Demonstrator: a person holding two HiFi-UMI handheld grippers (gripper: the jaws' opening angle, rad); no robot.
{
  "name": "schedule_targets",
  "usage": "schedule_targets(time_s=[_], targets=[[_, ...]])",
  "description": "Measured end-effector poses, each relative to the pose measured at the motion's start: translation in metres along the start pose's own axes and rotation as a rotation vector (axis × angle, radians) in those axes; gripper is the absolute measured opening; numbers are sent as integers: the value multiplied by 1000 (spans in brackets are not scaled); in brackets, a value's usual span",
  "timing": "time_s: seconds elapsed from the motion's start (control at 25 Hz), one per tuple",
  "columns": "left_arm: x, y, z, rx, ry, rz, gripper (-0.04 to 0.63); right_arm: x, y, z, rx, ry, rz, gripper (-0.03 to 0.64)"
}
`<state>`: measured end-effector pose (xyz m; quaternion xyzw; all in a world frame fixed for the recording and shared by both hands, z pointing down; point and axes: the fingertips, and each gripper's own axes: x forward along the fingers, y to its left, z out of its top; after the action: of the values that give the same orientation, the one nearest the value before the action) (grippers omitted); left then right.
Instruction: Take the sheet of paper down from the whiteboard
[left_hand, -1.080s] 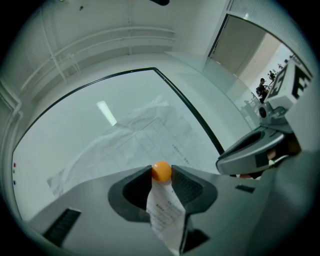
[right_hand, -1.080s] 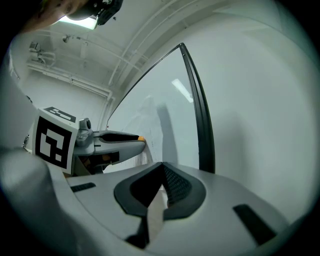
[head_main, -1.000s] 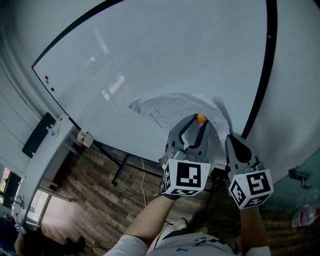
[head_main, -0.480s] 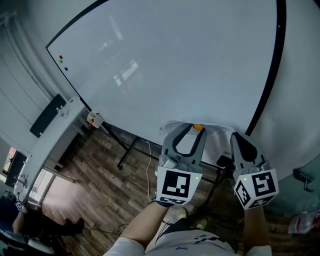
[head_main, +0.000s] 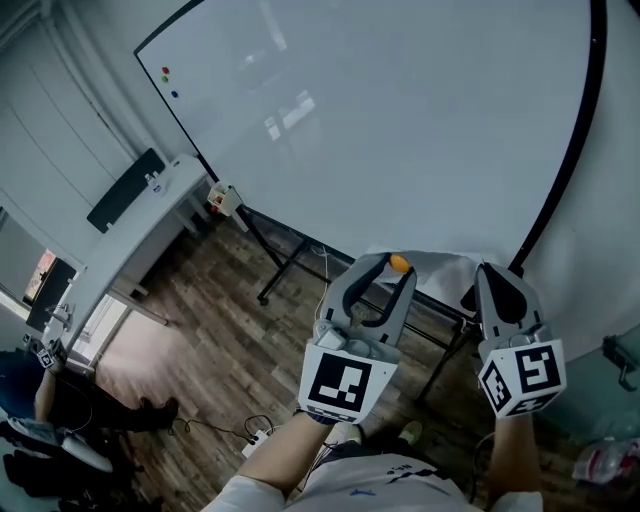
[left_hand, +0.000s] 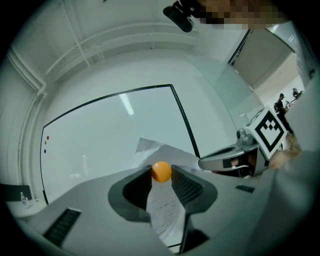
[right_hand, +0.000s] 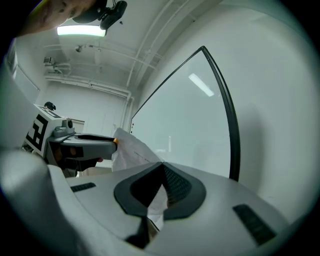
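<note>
Room: wood floor (head_main: 220, 330) | left gripper (head_main: 394, 266) pinches orange ball (head_main: 400, 263) | right gripper (head_main: 492, 276) clamps paper (right_hand: 131, 147), which is mostly hidden between both in head view, print unreadable | whiteboard (head_main: 400, 120) behind, top cut off

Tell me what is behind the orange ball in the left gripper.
The sheet of paper lies right behind the orange ball, which the left gripper pinches; the whiteboard stands farther back. The ball covers the spot of paper behind it.
</note>
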<state>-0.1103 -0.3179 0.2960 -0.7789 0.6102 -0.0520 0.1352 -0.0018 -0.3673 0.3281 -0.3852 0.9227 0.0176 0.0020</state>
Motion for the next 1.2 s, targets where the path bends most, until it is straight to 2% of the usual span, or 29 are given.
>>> schedule_targets(time_s=[0.32, 0.76, 1.0, 1.2], targets=[[-42, 9, -6, -54, -10, -47, 133, -13, 33, 1, -24, 12, -51, 12], [-88, 31, -7, -81, -46, -120, 133, -22, 90, 0, -41, 43, -110, 12], [-100, 33, -10, -120, -30, -144, 133, -28, 104, 9, -59, 43, -134, 12], [-102, 30, -2, -105, -55, -155, 133, -37, 105, 15, -74, 34, -150, 12]])
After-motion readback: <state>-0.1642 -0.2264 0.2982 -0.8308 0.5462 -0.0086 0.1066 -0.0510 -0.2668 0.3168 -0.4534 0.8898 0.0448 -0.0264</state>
